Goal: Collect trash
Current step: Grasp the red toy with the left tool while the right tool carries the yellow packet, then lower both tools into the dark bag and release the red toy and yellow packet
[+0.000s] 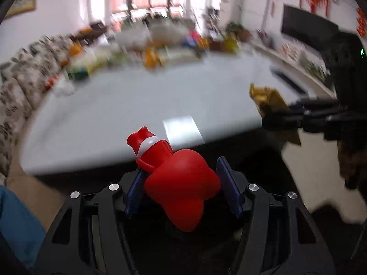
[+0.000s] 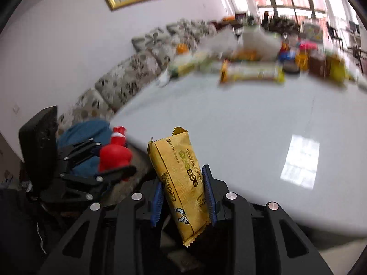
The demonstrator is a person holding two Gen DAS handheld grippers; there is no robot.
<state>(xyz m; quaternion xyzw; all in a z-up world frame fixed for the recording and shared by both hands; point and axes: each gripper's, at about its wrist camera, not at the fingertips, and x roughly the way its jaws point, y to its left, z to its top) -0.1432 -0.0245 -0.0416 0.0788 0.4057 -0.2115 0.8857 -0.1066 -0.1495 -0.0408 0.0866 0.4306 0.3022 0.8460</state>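
Note:
My left gripper point(image 1: 181, 178) is shut on a small red plastic bottle point(image 1: 179, 181) with a white band at its neck, held off the near edge of the white table point(image 1: 137, 105). The bottle also shows in the right wrist view point(image 2: 114, 155), left of my right gripper. My right gripper point(image 2: 183, 194) is shut on a gold snack wrapper point(image 2: 181, 183), upright between the blue pads, by the table's near edge. In the left wrist view the wrapper point(image 1: 268, 100) and right gripper point(image 1: 279, 119) are at the right.
Several blurred snack packs, bottles and boxes point(image 2: 252, 71) crowd the far end of the table. A floral sofa point(image 2: 128, 80) runs along its left side. A dark TV point(image 1: 307, 27) and shelf stand to the right. A blue cloth point(image 2: 89, 130) lies near the sofa.

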